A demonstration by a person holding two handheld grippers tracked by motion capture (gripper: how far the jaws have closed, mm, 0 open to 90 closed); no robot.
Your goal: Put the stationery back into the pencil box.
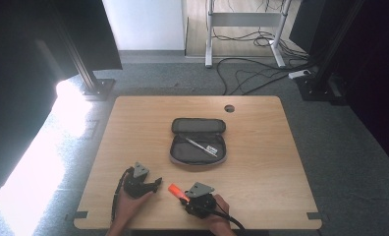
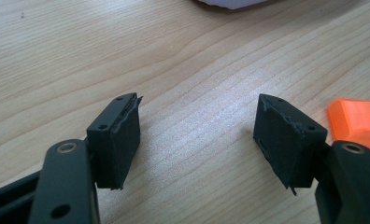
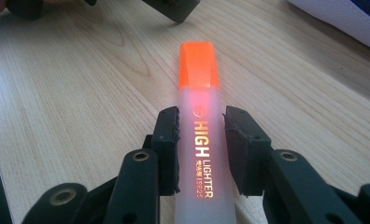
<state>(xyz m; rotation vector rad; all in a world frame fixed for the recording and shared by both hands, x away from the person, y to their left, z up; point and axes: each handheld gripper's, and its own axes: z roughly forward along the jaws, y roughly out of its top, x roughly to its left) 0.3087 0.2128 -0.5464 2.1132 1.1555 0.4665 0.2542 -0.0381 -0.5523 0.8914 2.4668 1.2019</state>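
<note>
This looks like an office or lab room. A wooden desk (image 1: 133, 123) stands on grey carpet (image 1: 340, 147). Behind the desk, loose cables (image 1: 251, 73) lie near a white desk frame (image 1: 244, 29). Black metal posts (image 1: 84, 69) stand at its far corners.

Both grippers are matte black, the left gripper (image 1: 142, 185) and the right gripper (image 1: 198, 199) each topped by a grey three-cornered plate and trailing a black cable. Their fingers (image 3: 167, 140) are blocky black pads with frayed edges, hinged on flat links fixed by brass-ringed rivets.
</note>
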